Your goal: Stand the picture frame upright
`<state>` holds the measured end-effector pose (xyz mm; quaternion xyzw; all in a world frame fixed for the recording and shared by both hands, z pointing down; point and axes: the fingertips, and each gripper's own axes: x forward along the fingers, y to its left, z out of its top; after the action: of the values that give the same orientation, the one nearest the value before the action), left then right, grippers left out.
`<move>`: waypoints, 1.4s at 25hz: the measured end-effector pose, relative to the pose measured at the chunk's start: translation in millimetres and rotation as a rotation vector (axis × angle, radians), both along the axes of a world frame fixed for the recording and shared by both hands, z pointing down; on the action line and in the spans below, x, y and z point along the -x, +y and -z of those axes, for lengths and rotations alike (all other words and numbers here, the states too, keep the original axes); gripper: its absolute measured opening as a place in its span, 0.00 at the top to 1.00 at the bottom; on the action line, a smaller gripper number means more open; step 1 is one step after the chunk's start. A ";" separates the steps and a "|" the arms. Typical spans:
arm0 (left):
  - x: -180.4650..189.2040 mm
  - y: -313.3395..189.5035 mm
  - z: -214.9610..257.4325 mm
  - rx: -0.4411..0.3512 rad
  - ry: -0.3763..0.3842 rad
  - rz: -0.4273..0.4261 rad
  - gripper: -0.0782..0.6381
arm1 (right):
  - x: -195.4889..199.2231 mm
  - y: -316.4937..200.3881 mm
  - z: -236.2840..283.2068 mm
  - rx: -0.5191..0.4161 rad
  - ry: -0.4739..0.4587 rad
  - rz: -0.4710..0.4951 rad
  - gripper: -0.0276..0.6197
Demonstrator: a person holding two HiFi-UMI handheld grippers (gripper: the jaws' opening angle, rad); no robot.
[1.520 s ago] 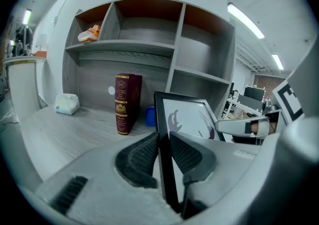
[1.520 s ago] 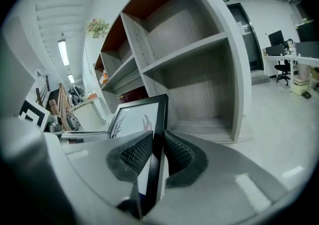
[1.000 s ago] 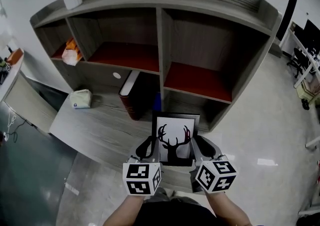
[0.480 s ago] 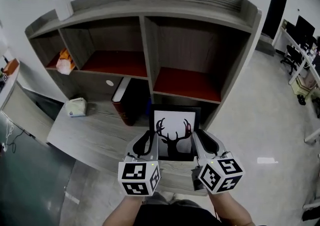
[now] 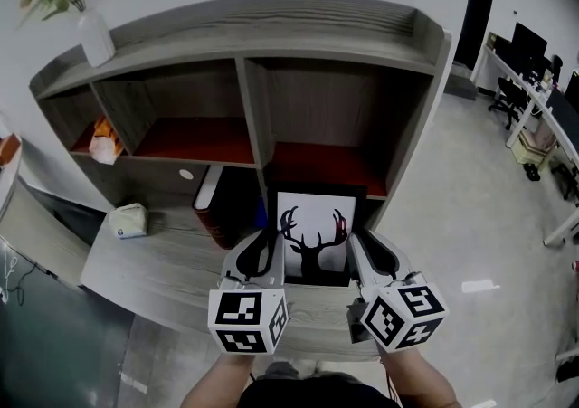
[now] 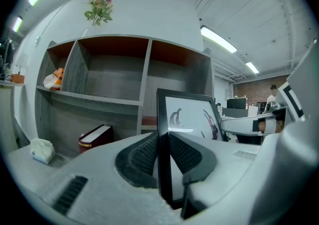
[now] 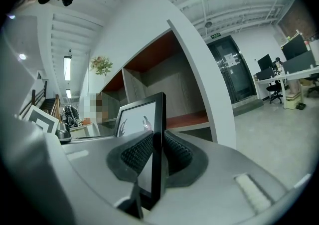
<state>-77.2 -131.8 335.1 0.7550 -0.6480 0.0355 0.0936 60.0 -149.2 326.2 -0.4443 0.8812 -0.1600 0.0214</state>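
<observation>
While the left hand-held gripper (image 5: pixel 268 250) is clamping the left edge of the picture frame (image 5: pixel 313 236), the right hand-held gripper (image 5: pixel 362 250) is clamping its right edge; the frame is being held upright between them over the worktop (image 5: pixel 167 252), facing the person, in front of the shelf unit (image 5: pixel 271 35).

Head camera looks down; all share picture frame (image 5: pixel 315 234).

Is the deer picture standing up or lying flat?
Upright: the picture frame is held vertical, side edges pinched by the left gripper and right gripper.
</observation>
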 end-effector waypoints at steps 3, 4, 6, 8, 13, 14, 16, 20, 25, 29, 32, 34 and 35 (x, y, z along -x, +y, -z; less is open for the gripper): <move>-4.0 -7.8 13.1 -0.031 -0.010 -0.017 0.80 | -4.3 -6.0 12.3 -0.026 -0.011 -0.023 0.85; -4.9 -9.9 17.0 -0.040 -0.012 -0.022 0.80 | -5.3 -7.6 16.0 -0.033 -0.015 -0.030 0.85; -5.5 -13.5 25.0 -0.056 -0.015 -0.028 0.80 | -6.1 -10.4 23.6 -0.047 -0.022 -0.039 0.85; -5.0 -16.8 33.4 -0.074 -0.016 -0.032 0.80 | -5.7 -13.5 31.9 -0.063 -0.025 -0.046 0.85; -2.8 -24.1 50.7 -0.115 -0.016 -0.032 0.80 | -3.8 -19.9 49.6 -0.099 -0.036 -0.059 0.85; -2.2 -25.5 53.8 -0.122 -0.014 -0.031 0.80 | -3.4 -20.9 52.6 -0.106 -0.037 -0.061 0.85; -0.7 -28.2 59.7 -0.134 -0.012 -0.030 0.80 | -2.2 -23.2 57.8 -0.115 -0.039 -0.065 0.85; -0.2 -32.6 67.4 -0.151 -0.012 -0.032 0.80 | -1.7 -26.3 64.6 -0.128 -0.041 -0.073 0.85; -1.0 -37.2 73.3 -0.163 -0.007 -0.035 0.80 | -2.6 -29.9 72.9 -0.145 -0.044 -0.083 0.85; -2.6 -44.0 82.2 -0.182 -0.008 -0.040 0.80 | -4.5 -35.0 81.3 -0.163 -0.048 -0.096 0.85; -4.1 -50.0 90.3 -0.199 -0.013 -0.041 0.81 | -6.4 -40.6 87.1 -0.177 -0.055 -0.109 0.85; -5.4 -53.8 95.4 -0.209 -0.020 -0.041 0.81 | -7.7 -44.6 91.2 -0.185 -0.059 -0.117 0.85; -5.7 -56.0 97.7 -0.215 -0.023 -0.040 0.81 | -8.0 -46.8 93.5 -0.189 -0.062 -0.121 0.85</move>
<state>-71.5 -187.8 237.4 0.7732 -0.6337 -0.0236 0.0041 68.0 -196.0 232.7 -0.4874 0.8630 -0.0881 0.0999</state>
